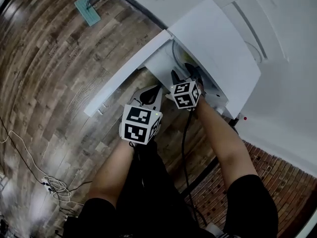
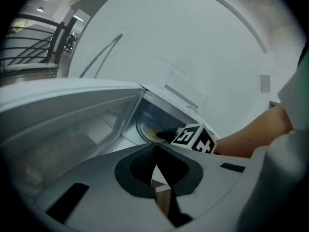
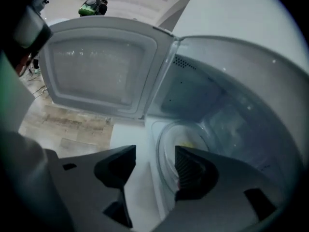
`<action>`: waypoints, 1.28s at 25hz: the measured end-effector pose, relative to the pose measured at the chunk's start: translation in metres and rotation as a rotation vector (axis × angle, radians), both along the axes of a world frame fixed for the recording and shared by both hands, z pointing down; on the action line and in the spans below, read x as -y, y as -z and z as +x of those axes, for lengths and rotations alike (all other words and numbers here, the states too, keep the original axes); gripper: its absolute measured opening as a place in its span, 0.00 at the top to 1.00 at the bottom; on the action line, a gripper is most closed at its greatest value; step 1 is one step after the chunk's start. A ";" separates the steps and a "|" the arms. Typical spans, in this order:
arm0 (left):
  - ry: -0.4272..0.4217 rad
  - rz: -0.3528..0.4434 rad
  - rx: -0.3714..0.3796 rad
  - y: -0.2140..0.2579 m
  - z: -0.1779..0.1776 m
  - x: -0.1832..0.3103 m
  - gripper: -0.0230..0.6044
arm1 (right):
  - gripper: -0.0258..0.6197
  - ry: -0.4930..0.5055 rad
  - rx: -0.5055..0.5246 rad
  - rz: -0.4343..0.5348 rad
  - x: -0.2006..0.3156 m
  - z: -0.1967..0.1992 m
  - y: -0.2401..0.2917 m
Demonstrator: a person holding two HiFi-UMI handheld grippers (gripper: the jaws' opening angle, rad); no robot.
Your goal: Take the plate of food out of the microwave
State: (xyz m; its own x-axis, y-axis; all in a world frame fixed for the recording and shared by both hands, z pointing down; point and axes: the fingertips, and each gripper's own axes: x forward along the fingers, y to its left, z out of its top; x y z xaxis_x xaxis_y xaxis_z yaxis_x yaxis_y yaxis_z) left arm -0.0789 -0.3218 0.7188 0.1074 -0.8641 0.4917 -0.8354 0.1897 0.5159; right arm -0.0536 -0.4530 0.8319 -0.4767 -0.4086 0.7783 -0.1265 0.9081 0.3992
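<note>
The plate (image 3: 170,138) sat inside the microwave (image 3: 212,95) with some yellow food (image 3: 189,142) on it, and the door (image 3: 96,66) stood wide open. The right gripper (image 3: 154,154) was at the opening, fingers spread wide. The plate's near rim showed in the gap between them, not clamped. The left gripper (image 2: 155,149) hung outside, near the door — its fingers shut together on nothing.

Overhead, two close views, seemingly sharing microwave (image 1: 218,48)
</note>
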 end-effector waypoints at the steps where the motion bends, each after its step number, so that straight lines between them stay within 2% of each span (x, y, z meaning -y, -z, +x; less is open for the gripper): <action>1: -0.003 -0.007 -0.008 -0.007 0.003 -0.002 0.97 | 0.56 0.017 -0.025 -0.011 0.001 -0.002 -0.011; 3: -0.010 -0.022 -0.025 -0.019 0.009 -0.008 0.97 | 0.50 0.042 -0.075 -0.037 0.005 -0.004 -0.030; 5: -0.010 -0.030 -0.043 -0.029 0.013 -0.016 0.97 | 0.48 0.040 -0.092 -0.044 0.016 -0.011 -0.039; 13: -0.040 -0.081 -0.074 -0.064 0.031 -0.044 0.97 | 0.49 0.033 -0.127 -0.016 0.028 -0.015 -0.049; 14: -0.038 -0.083 -0.080 -0.066 0.032 -0.046 0.97 | 0.51 0.045 -0.124 0.000 0.026 -0.015 -0.047; 17: -0.037 -0.091 -0.094 -0.071 0.035 -0.047 0.97 | 0.71 0.096 -0.109 0.076 0.016 -0.013 -0.042; 20: -0.046 -0.090 -0.101 -0.072 0.042 -0.043 0.97 | 0.79 0.116 -0.121 0.154 0.015 -0.006 -0.040; 26: -0.059 -0.091 -0.107 -0.071 0.052 -0.041 0.97 | 0.83 0.169 -0.184 0.269 0.013 0.008 -0.042; 32: -0.065 -0.097 -0.123 -0.070 0.067 -0.043 0.97 | 0.84 0.180 -0.192 0.288 0.007 0.028 -0.038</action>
